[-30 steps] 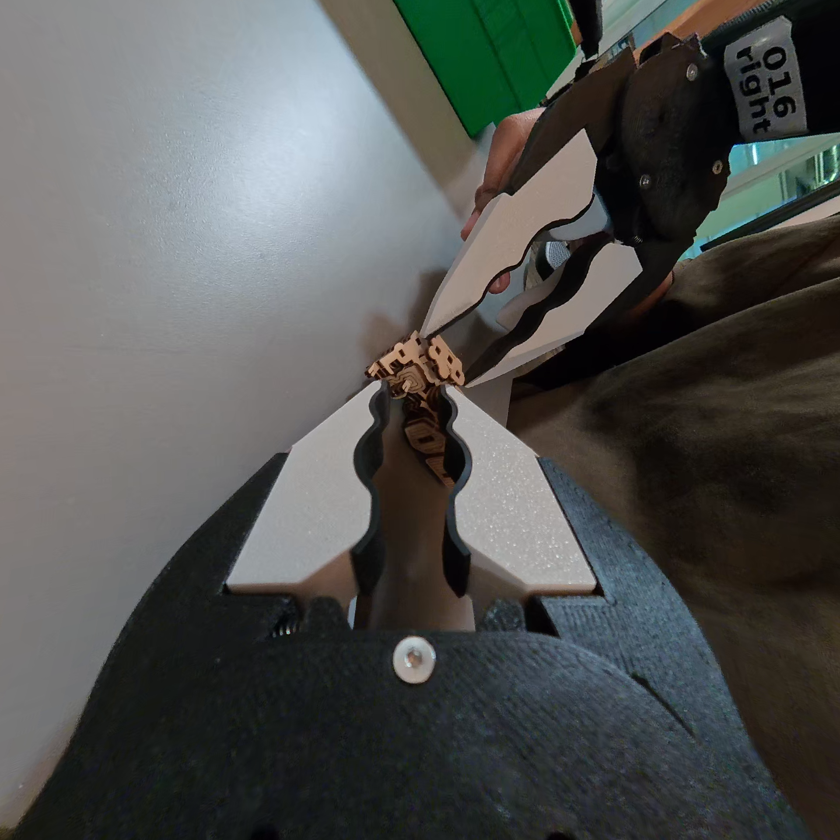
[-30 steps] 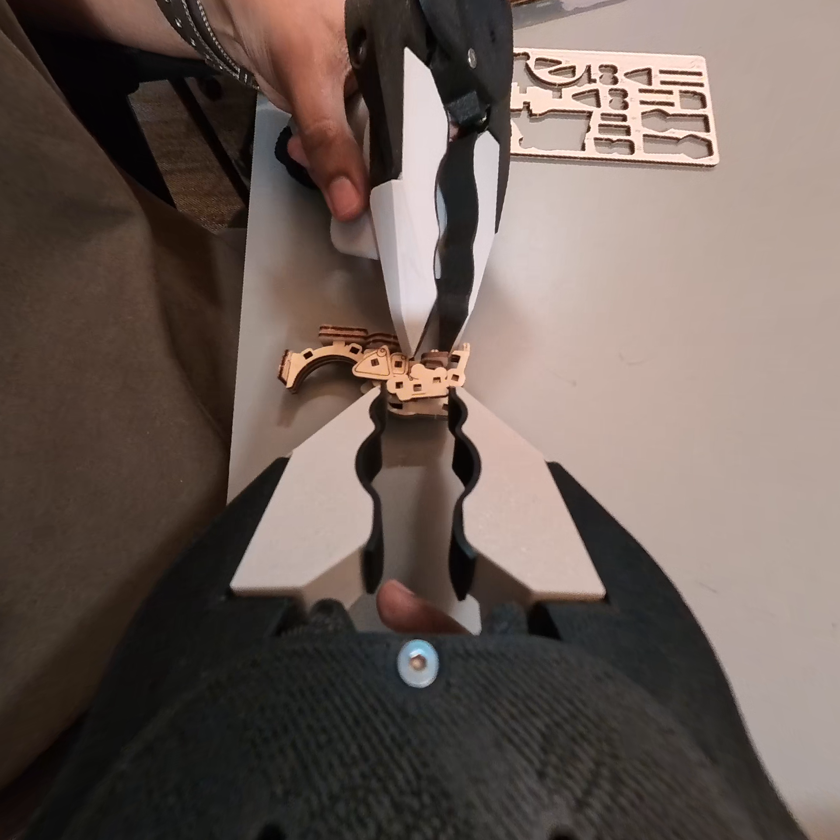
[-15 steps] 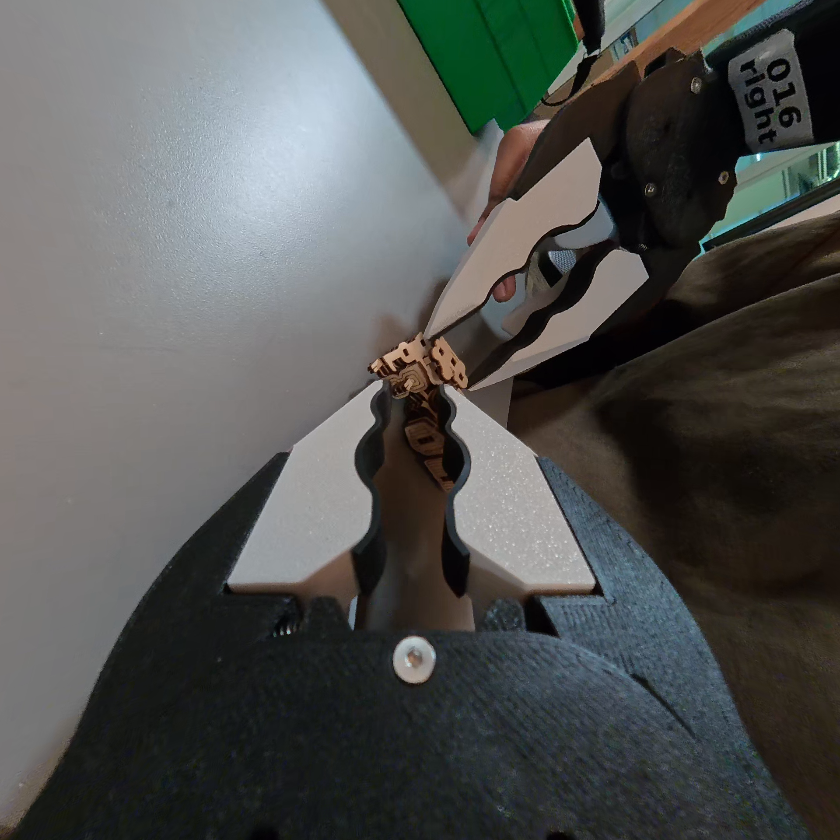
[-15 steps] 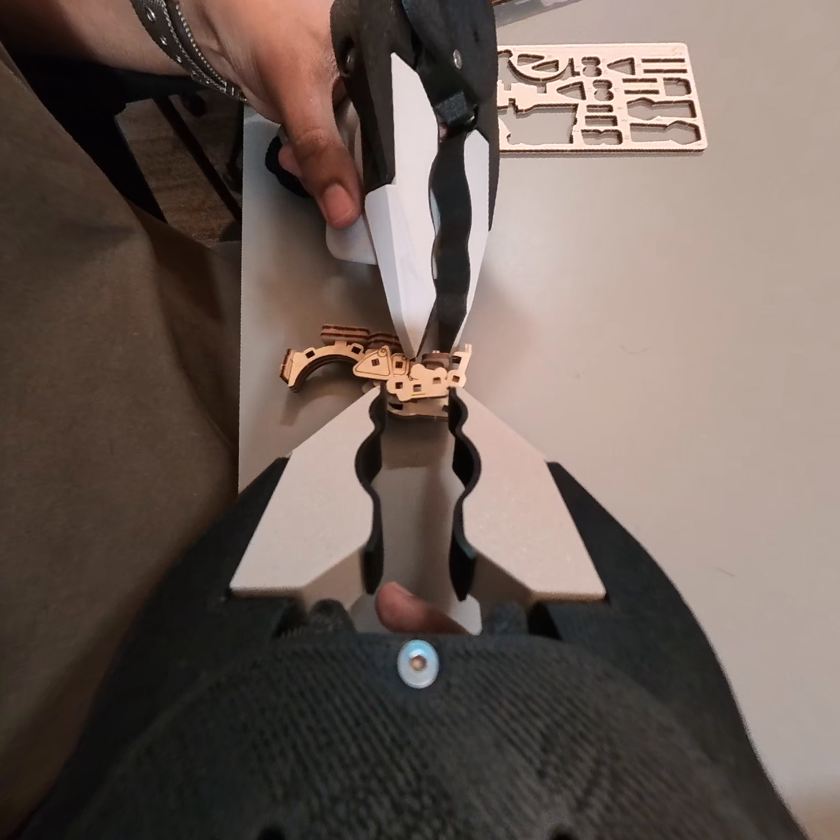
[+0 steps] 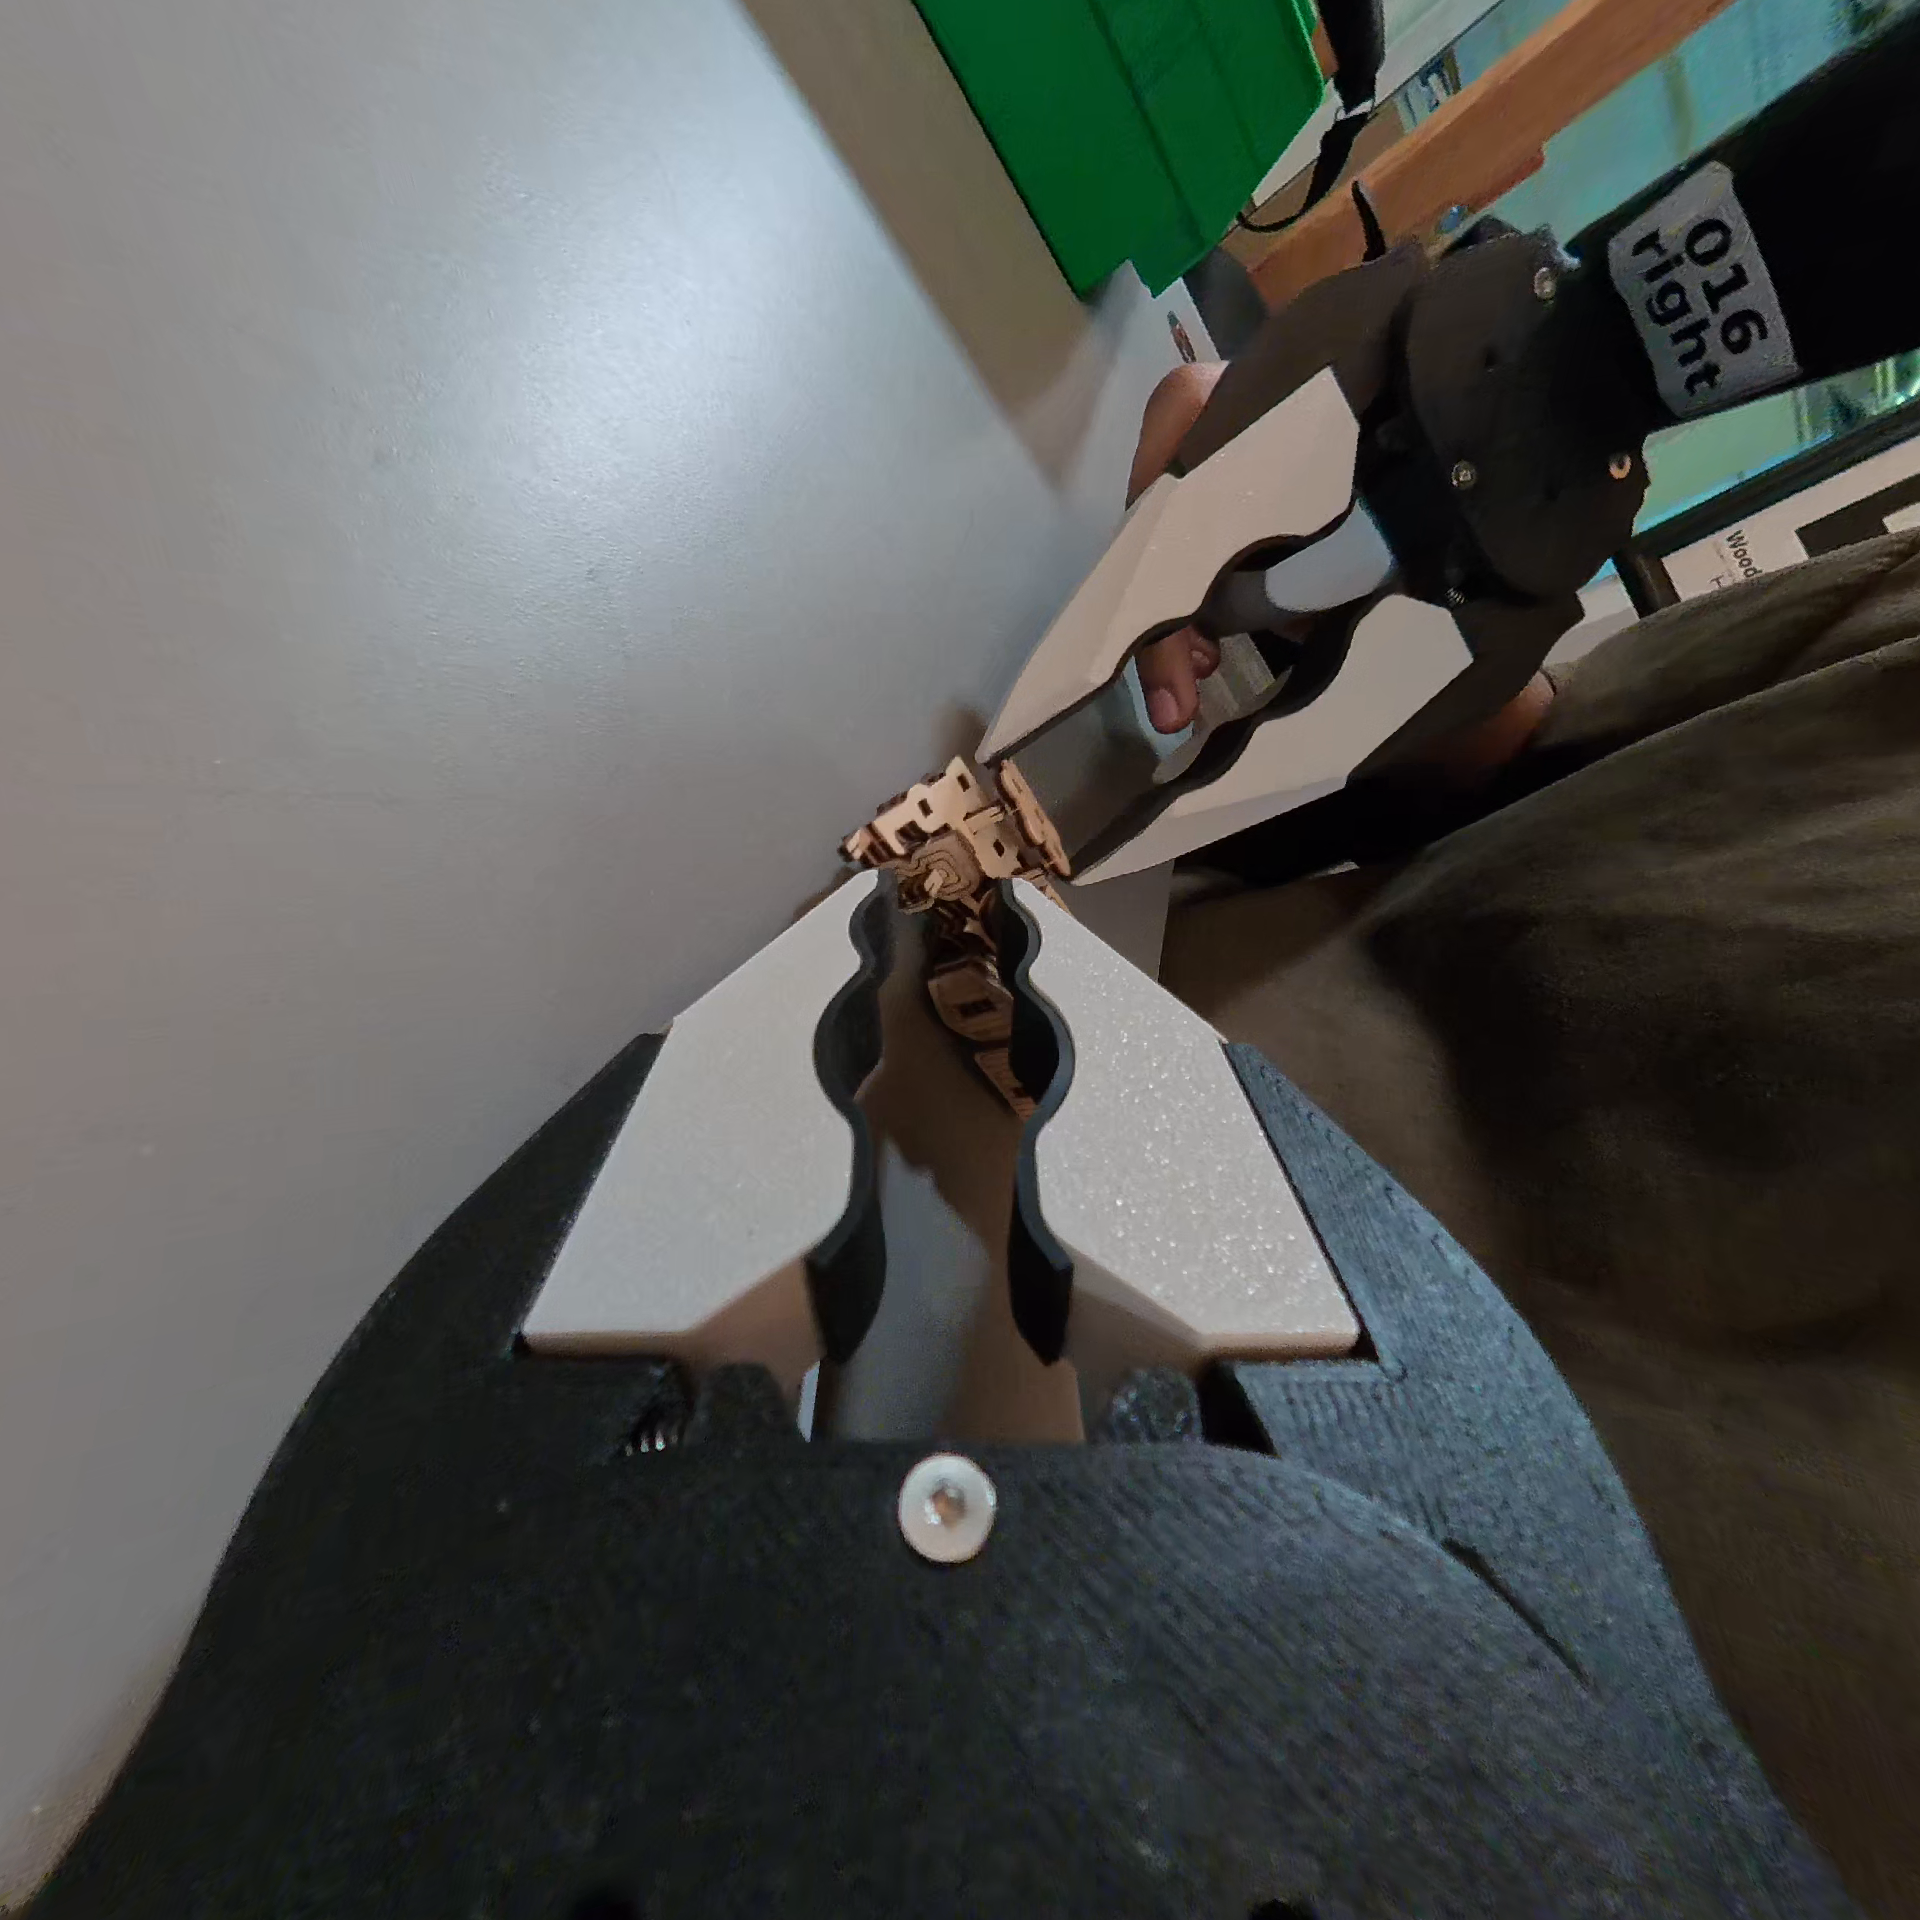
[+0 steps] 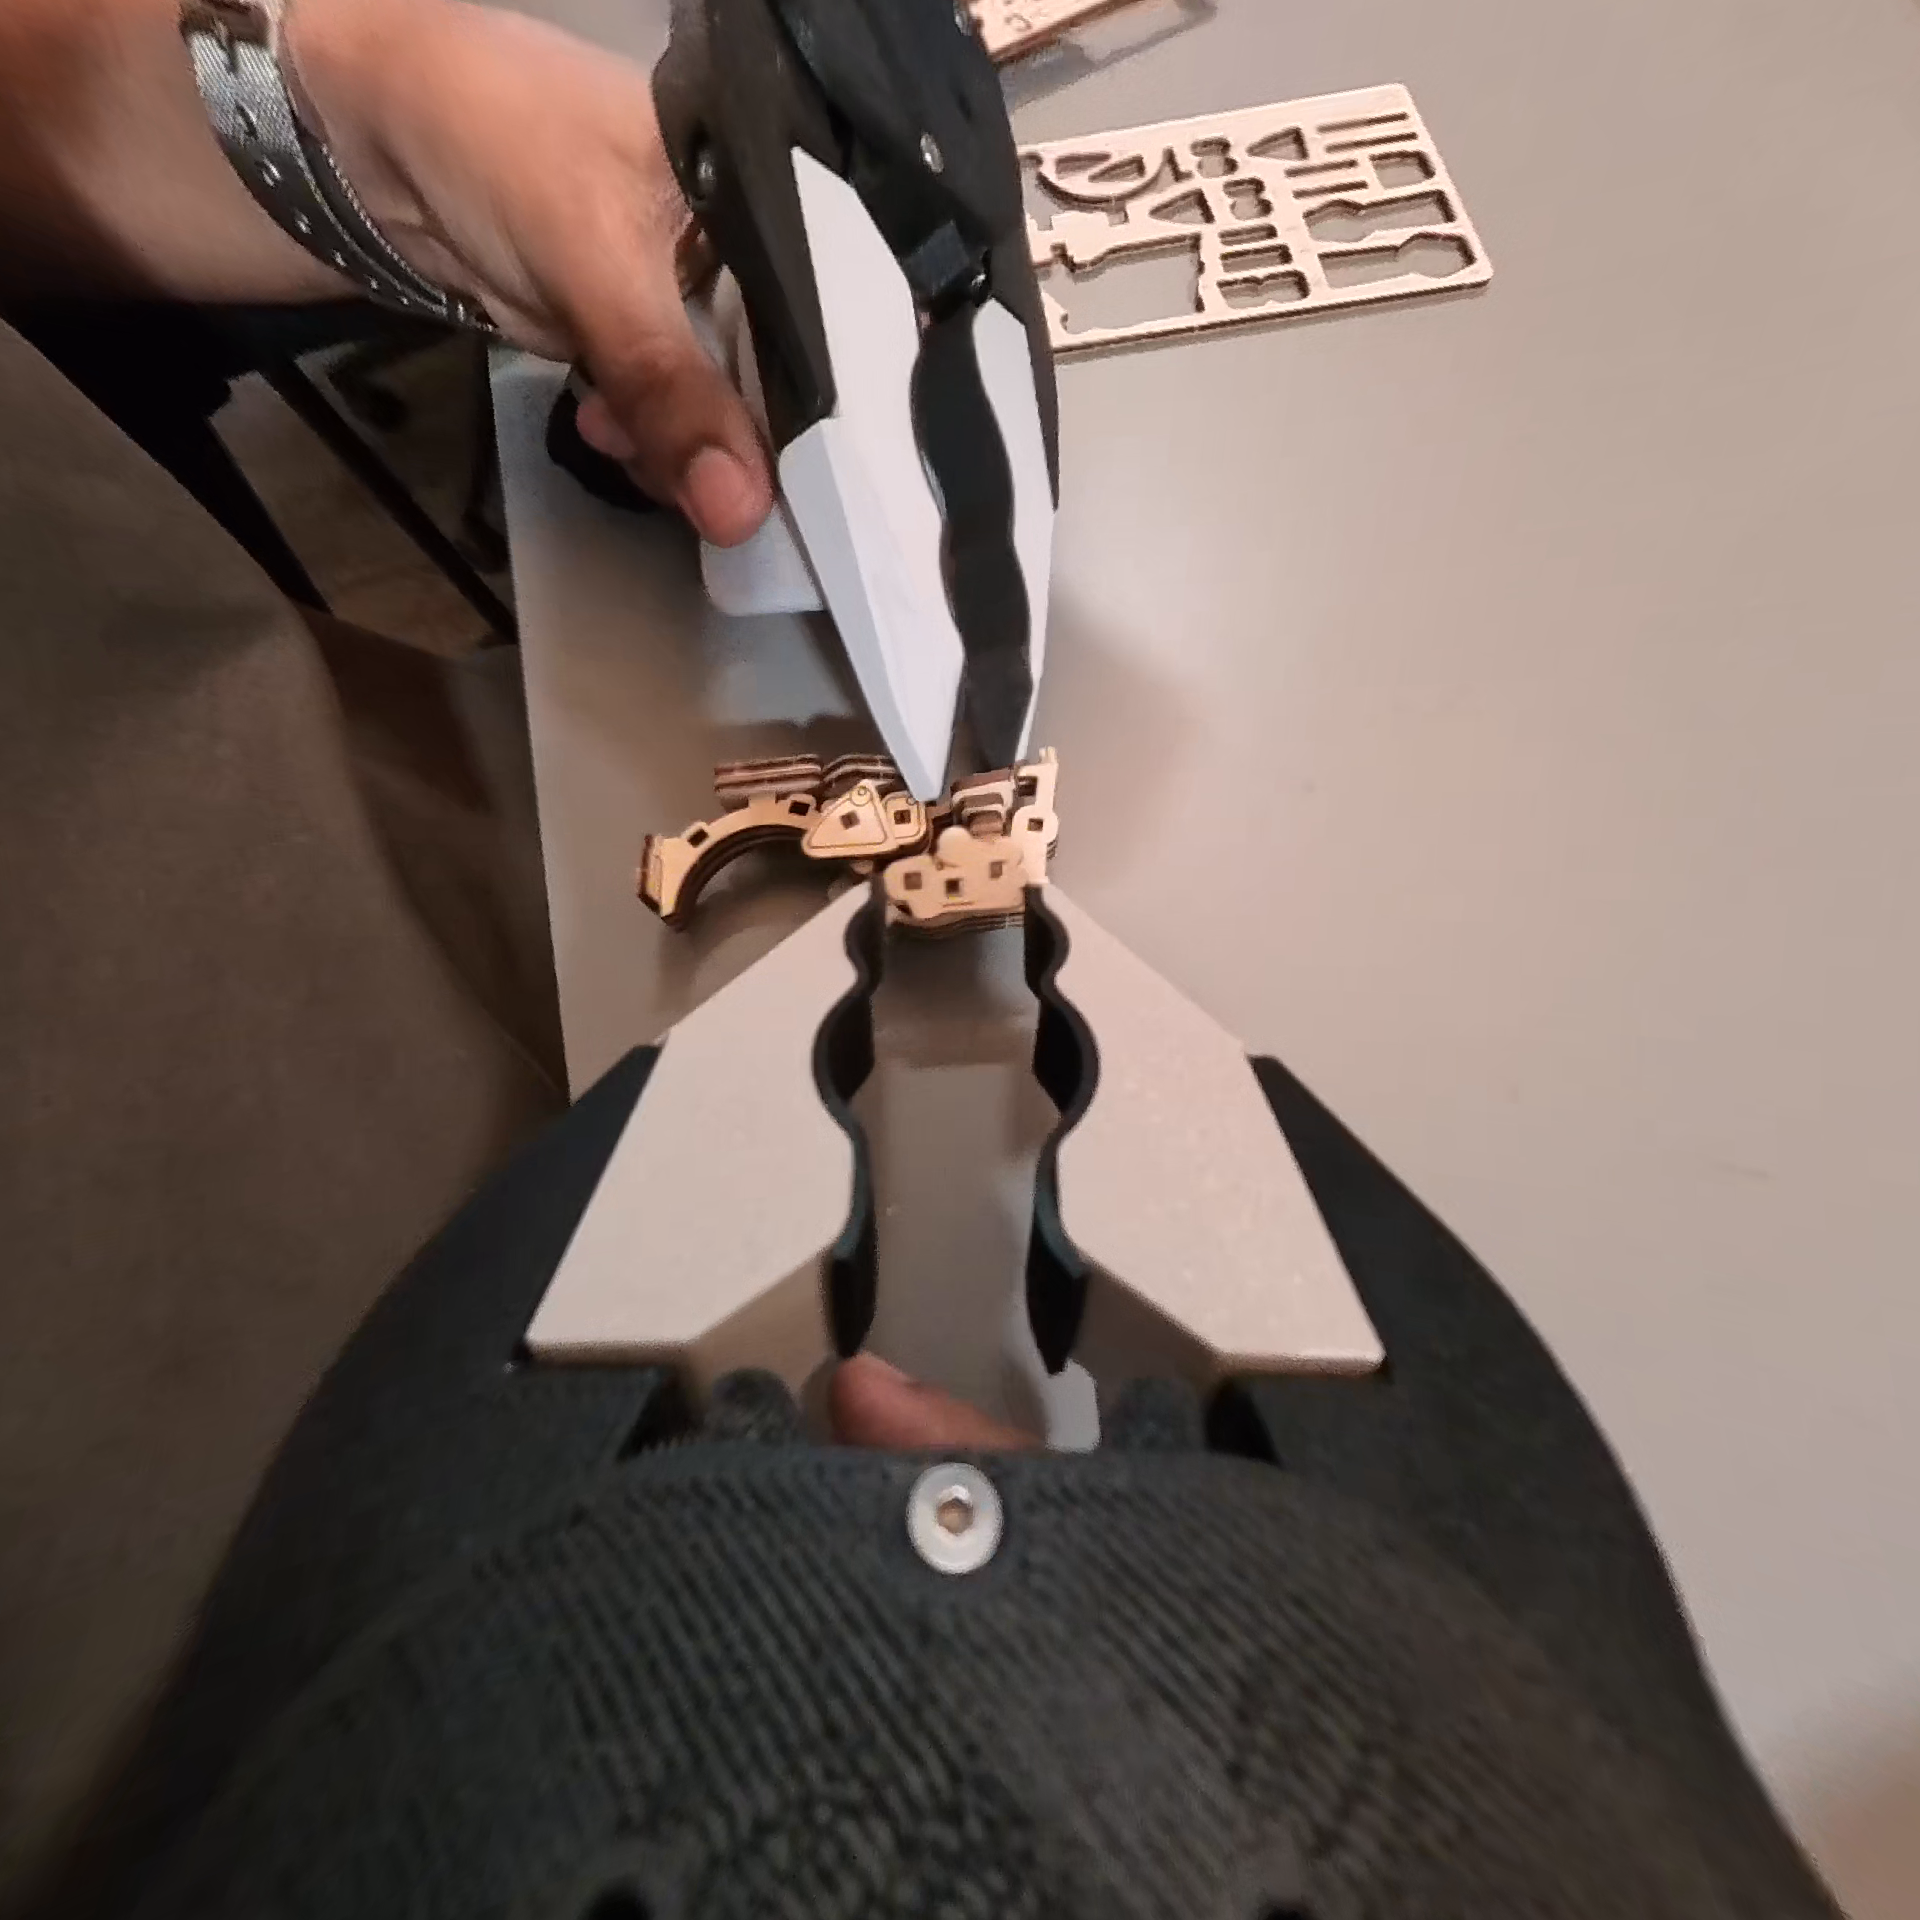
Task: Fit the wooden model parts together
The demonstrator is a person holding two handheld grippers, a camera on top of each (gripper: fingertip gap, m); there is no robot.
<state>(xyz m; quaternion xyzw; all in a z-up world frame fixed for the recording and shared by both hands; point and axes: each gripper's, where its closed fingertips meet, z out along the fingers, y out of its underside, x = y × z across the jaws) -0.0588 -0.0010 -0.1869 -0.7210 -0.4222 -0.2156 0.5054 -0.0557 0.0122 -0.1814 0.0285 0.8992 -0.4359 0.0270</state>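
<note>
Nearest in the right wrist view, the right gripper, tips pinched on the stacked lower edge of the wooden model, just above the grey table. Opposite, the left gripper, tips clamped on the top of the same model from the far side, held by a hand with a metal watch strap. In the left wrist view, the left gripper closed on the model, with a curved wooden arm hanging back between the fingers, and the right gripper meeting it from the upper right, its tips set on the model's far side. Likely very light, stiff and brittle: thin layered sheet wood with small tabs and slots, apt to snap if twisted or squeezed across the thin arm. Best taken on the thick stacked block, flat faces against the pads, never on the curved arm jutting left. That arm reaching out past the table edge, over a lap in olive cloth; little support there, so a dropped piece probably falls off. Open grey surface to the right for setting down. Farther off, an emptied wooden parts sheet lying flat, well apart from the work.
</note>
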